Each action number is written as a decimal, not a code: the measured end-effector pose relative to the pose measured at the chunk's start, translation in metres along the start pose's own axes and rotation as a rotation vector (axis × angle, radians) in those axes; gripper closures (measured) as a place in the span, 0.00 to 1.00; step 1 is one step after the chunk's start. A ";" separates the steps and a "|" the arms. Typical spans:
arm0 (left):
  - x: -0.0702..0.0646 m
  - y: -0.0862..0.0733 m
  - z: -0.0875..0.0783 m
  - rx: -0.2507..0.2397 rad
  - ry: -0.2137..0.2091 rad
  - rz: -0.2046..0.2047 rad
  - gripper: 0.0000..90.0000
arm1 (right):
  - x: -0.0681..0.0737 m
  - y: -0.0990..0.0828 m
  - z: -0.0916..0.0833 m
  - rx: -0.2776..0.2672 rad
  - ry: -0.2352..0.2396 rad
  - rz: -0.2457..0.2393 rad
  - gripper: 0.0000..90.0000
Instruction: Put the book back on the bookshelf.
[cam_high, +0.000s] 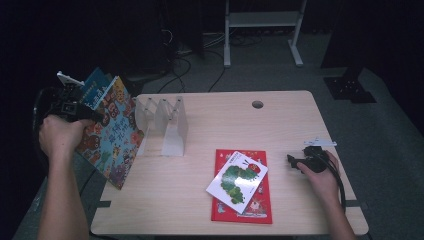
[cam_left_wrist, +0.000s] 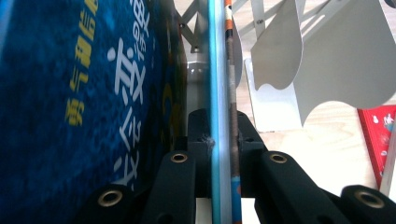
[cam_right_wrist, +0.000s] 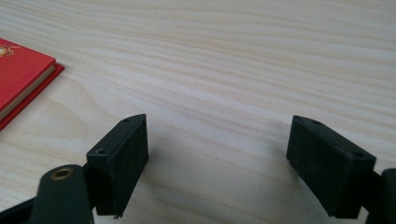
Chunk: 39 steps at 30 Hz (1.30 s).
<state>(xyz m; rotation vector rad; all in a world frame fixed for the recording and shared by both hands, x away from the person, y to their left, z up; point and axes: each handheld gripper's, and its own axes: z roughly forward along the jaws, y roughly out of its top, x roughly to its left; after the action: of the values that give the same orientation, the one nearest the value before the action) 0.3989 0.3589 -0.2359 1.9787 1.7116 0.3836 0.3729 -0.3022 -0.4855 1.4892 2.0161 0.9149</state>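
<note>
My left gripper (cam_high: 82, 116) is at the table's left edge, shut on the edge of a colourful picture book (cam_high: 116, 137) that stands tilted beside a white divider rack (cam_high: 167, 125). A blue book (cam_high: 95, 86) leans just behind it. In the left gripper view the jaws (cam_left_wrist: 222, 126) pinch thin book edges, with the blue cover (cam_left_wrist: 84, 102) on one side and the rack (cam_left_wrist: 327, 60) on the other. A white caterpillar book (cam_high: 237, 181) lies on a red book (cam_high: 252, 205) at the table's middle front. My right gripper (cam_high: 292, 161) rests open to their right, its jaws (cam_right_wrist: 217, 144) over bare wood.
The wooden table (cam_high: 165, 200) has a round cable hole (cam_high: 257, 104) at the back. The red book's corner (cam_right_wrist: 18, 79) lies to the left of the right gripper's jaws. Beyond the table are cables on the floor and a white frame (cam_high: 262, 20).
</note>
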 end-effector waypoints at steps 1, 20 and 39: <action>0.000 0.001 0.001 -0.002 0.001 -0.002 0.90 | 0.000 0.000 0.000 0.000 0.000 0.000 0.22; 0.005 -0.001 -0.006 -0.024 0.002 0.012 0.80 | 0.000 0.000 0.000 0.001 0.002 -0.001 0.22; -0.001 0.004 -0.042 -0.070 0.013 0.074 0.92 | 0.000 0.000 -0.001 0.002 0.003 -0.002 0.22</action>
<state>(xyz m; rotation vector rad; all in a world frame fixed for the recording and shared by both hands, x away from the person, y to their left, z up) 0.3807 0.3651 -0.1986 1.9973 1.6138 0.4767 0.3720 -0.3020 -0.4854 1.4871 2.0207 0.9157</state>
